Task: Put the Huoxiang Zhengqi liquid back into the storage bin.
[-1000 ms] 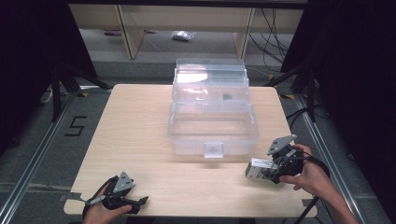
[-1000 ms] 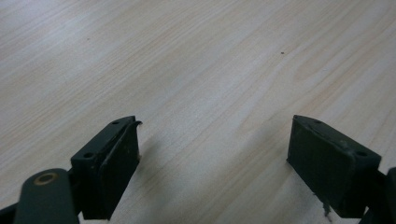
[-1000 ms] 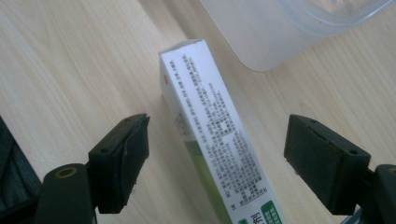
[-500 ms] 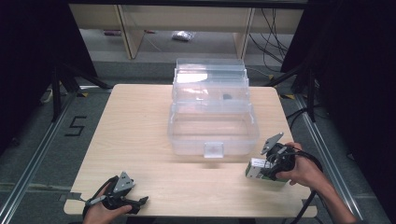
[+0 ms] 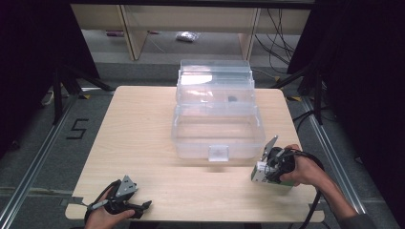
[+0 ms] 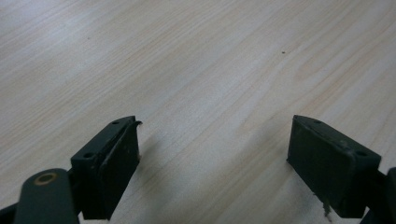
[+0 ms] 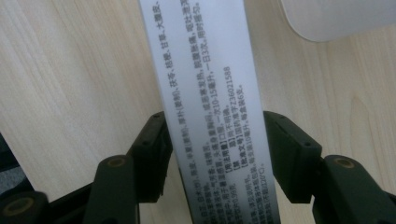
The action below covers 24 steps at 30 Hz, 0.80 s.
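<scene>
Right gripper view: Chinese-printed white box [image 7: 205, 93].

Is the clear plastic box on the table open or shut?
Open. The clear plastic box has its lid swung back behind it, leaving the main compartment uncovered from above.

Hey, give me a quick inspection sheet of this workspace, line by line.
Surface: light wood table, bare in front of the left gripper.
Job's things: white printed box between the right gripper's jaws, lying on the table; clear plastic case open at mid-table.
Clutter: nothing seen on the table.
Grippers: left gripper open, low over bare wood; right gripper has just been closing, pads against the box sides.
Cables: black cable trails from the right gripper; more on the floor behind.
Surroundings: wooden shelf legs, dark curtains, a floor marking "5".
</scene>
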Motion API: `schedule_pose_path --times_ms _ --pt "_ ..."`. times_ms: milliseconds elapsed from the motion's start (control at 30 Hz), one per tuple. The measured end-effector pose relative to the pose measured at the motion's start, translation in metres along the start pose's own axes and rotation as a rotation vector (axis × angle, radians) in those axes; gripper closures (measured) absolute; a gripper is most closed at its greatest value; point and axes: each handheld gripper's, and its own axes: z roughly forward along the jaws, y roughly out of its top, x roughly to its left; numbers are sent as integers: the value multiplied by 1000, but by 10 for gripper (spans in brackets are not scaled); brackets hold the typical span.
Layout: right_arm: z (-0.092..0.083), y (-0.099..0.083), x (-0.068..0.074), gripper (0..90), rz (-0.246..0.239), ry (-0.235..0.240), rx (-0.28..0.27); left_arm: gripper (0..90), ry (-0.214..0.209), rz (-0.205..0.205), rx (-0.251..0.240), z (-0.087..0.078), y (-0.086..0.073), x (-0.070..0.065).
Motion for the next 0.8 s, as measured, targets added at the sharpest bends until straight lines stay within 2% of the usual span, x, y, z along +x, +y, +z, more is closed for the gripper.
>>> schedule_pose_path --times_ms 67,167,267,300,567,600,667,733,800 --pt "1 0 0 494 5 2 23 161 2 -1 -4 0 0 0" --pt "2 1 0 508 -9 13 31 161 0 0 -1 0 0 0" --pt "1 2 1 572 -20 7 57 161 0 -1 -1 0 0 0" --pt "2 2 -1 579 -45 18 59 161 0 -1 -1 0 0 0" --pt "2 8 -2 620 -91 31 111 161 0 1 -2 0 0 0" --pt "3 10 -4 638 -119 28 115 161 -2 1 -2 0 0 0" --pt "1 11 -2 642 -104 31 127 161 0 1 -2 0 0 0" --pt "1 12 -3 649 -126 28 129 161 0 1 -1 0 0 0" --pt "1 12 -3 651 -122 29 129 161 0 1 -2 0 0 0"
